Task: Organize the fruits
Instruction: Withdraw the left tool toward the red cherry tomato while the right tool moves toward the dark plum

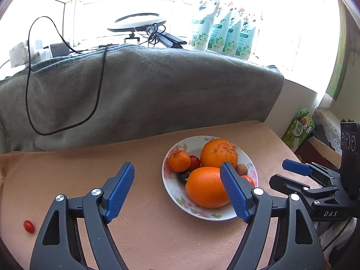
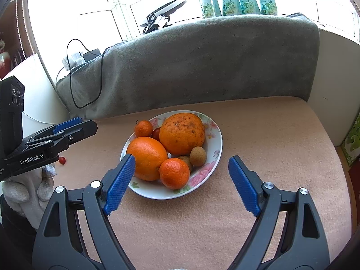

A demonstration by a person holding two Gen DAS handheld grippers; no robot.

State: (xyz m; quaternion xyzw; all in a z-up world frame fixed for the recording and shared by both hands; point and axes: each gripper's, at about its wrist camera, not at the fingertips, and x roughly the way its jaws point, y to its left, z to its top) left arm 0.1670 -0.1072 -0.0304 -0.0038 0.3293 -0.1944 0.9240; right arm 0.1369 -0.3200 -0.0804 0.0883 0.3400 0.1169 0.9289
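- One cherry tomato point(image 1: 29, 226) lies loose on the peach-covered surface point(image 1: 146, 236), well apart from the floral bowl point(image 1: 171, 193) that holds the other fruit.
- Both the left gripper point(image 1: 177, 191) and the right gripper point(image 2: 182, 184) have their fingers spread wide and empty.
- The left gripper is likely best placed: it should straddle the tomato and close gently so it does not squash or roll.
- Only the right wrist view shows two brown longans point(image 2: 198, 156); the smaller one is partly hidden.

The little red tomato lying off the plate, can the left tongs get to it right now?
Probably yes. The cherry tomato lies alone on the cloth just left of the open left tongs, with nothing between them.
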